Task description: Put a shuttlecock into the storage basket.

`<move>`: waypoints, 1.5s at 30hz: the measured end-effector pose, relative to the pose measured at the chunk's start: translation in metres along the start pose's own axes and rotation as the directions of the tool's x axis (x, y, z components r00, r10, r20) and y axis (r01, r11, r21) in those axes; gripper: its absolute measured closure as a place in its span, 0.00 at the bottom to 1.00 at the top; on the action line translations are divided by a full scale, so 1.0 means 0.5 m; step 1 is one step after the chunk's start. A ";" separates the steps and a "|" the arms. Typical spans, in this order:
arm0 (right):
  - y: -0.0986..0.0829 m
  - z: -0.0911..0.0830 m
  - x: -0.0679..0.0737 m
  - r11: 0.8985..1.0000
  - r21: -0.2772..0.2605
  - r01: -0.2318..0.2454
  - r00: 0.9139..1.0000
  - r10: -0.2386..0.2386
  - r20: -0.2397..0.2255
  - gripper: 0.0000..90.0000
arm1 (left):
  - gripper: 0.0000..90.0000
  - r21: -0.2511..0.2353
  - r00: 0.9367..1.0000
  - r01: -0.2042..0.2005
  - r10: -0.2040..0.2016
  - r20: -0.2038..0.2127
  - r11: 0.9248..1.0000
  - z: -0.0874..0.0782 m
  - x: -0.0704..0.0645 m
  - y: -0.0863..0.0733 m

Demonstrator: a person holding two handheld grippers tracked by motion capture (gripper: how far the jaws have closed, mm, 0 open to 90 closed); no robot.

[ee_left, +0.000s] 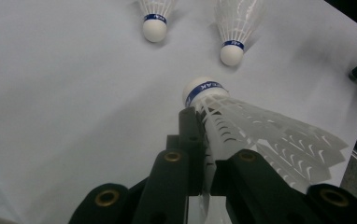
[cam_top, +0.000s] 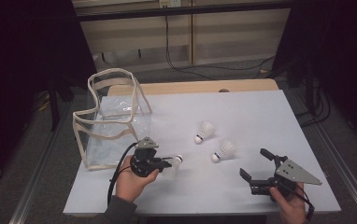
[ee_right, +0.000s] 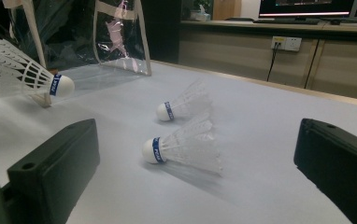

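Observation:
My left gripper point(cam_top: 168, 163) is shut on the feather skirt of a white shuttlecock point(cam_top: 177, 161) with a blue band, held just above the pale table point(cam_top: 242, 107); in the left gripper view the jaws of this gripper point(ee_left: 208, 156) pinch the feathers of the held shuttlecock point(ee_left: 260, 133), cork pointing away. Two more shuttlecocks lie on the table: a far one point(cam_top: 205, 131) and a near one point(cam_top: 223, 151). My right gripper point(cam_top: 255, 163) is wide open at the front right, facing the near shuttlecock point(ee_right: 181, 147) with nothing between its jaws.
A clear plastic bag point(cam_top: 111, 121) with cream trim stands open at the table's left, just behind my left gripper. The bag point(ee_right: 120, 37) also rises at the far end in the right gripper view. Cables run over the floor beyond the table.

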State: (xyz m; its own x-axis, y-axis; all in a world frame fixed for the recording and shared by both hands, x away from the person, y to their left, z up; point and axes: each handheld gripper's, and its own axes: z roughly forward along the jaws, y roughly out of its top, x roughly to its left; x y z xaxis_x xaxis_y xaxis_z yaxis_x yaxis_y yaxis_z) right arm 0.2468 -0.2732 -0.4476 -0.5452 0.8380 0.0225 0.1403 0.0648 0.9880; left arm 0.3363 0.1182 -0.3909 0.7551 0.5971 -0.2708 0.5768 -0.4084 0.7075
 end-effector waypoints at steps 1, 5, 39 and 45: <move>0.000 0.000 0.000 1.000 0.000 -0.002 1.000 0.002 -0.001 0.00 | 0.98 -0.001 1.000 -0.001 0.001 -0.006 1.000 -0.002 -0.002 0.002; 0.001 0.000 0.000 1.000 -0.003 -0.001 1.000 0.001 -0.001 0.00 | 0.98 0.000 1.000 -0.003 0.003 -0.002 1.000 -0.006 -0.006 0.009; 0.006 0.006 0.003 1.000 -0.015 0.000 1.000 -0.001 -0.023 0.00 | 0.99 0.029 1.000 -0.002 0.003 -0.014 1.000 -0.027 -0.012 0.080; 0.006 0.005 0.002 1.000 -0.015 -0.001 1.000 0.000 -0.018 0.00 | 0.99 0.024 1.000 -0.009 0.010 -0.020 1.000 -0.036 -0.015 0.100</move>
State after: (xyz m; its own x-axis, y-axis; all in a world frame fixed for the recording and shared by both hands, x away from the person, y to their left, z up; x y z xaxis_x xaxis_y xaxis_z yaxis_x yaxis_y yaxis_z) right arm 0.2487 -0.2711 -0.4448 -0.5600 0.8281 0.0256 0.1284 0.0562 0.9901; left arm 0.3539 0.1060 -0.3418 0.7543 0.6069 -0.2504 0.5770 -0.4308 0.6939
